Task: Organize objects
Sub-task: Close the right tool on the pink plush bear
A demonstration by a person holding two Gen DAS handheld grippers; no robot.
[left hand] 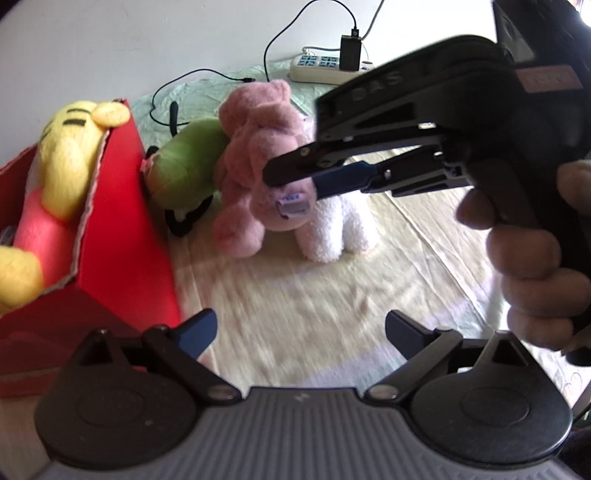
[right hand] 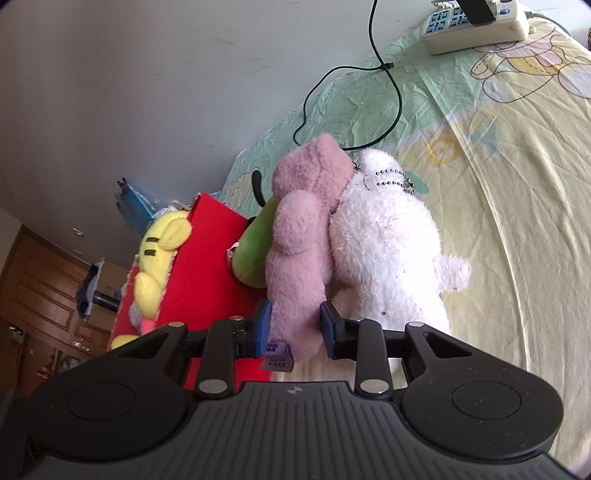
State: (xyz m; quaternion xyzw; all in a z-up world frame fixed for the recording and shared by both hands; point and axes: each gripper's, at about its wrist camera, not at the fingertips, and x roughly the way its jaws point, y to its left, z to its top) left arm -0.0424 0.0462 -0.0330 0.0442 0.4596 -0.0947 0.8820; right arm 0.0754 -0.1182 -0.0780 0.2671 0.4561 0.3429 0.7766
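A pink plush toy (right hand: 299,229) lies on the bed sheet against a white plush toy (right hand: 388,251). My right gripper (right hand: 295,326) is shut on the pink toy's lower limb, with its blue pads pressing from both sides beside the purple tag (right hand: 277,356). In the left wrist view the right gripper (left hand: 295,181) reaches in from the right onto the pink plush toy (left hand: 255,140). My left gripper (left hand: 301,328) hangs open over bare sheet with nothing between its fingers. A red box (left hand: 122,236) at left holds a yellow plush toy (left hand: 62,162). A green plush toy (left hand: 184,162) lies between box and pink toy.
A white power strip (right hand: 476,29) with a black charger and a black cable (right hand: 395,92) lies at the far end of the sheet by the wall. A person's hand (left hand: 524,258) grips the right gripper's handle. Bare sheet (right hand: 517,221) spreads to the right of the white toy.
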